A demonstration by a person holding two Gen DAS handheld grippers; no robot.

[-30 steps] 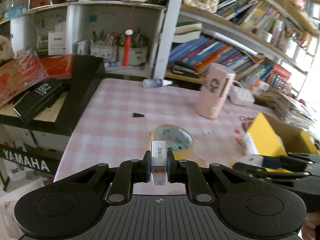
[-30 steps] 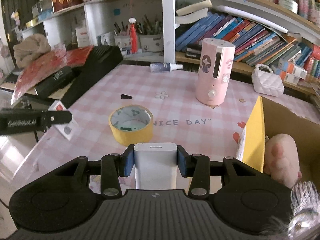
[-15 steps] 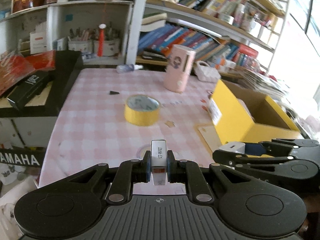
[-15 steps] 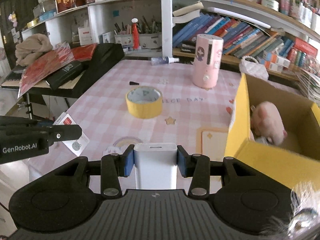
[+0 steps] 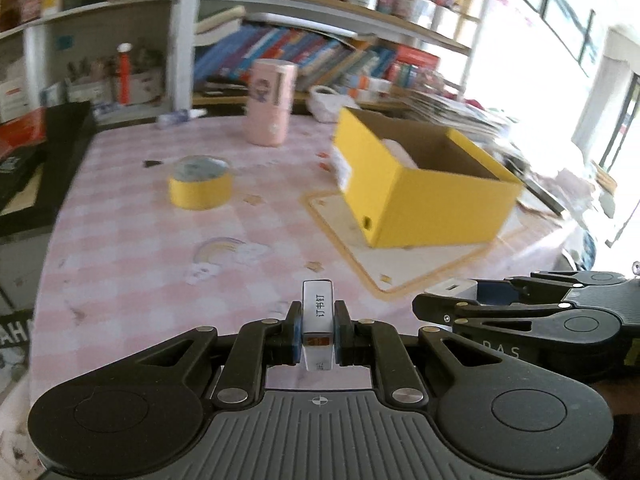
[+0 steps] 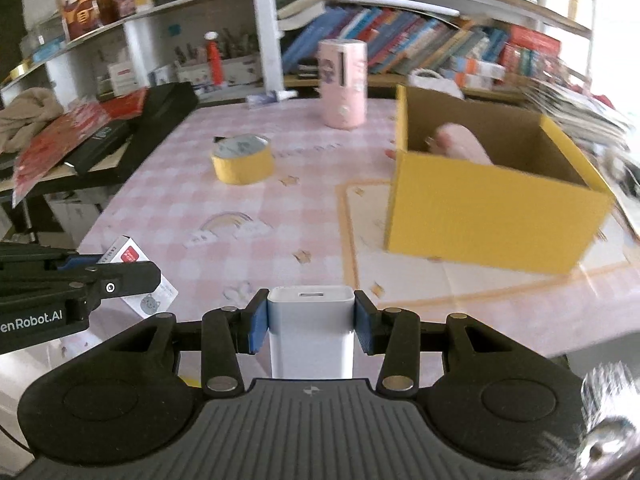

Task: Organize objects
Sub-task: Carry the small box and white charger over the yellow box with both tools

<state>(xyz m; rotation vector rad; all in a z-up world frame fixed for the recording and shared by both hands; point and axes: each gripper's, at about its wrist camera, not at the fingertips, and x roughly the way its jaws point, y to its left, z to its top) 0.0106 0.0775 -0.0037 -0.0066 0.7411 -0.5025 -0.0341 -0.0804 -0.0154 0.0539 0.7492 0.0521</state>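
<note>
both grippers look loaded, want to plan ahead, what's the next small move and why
Probably carry the right gripper forward over the yellow box and release there. It is shut on the white charger, the box is open-topped ahead to its right, and a pink plush already lies inside.

Readable print on the held box and the gripper body

The small silver box reads "订书钉"; the left gripper body at near left reads "enRobot.AI".
</note>
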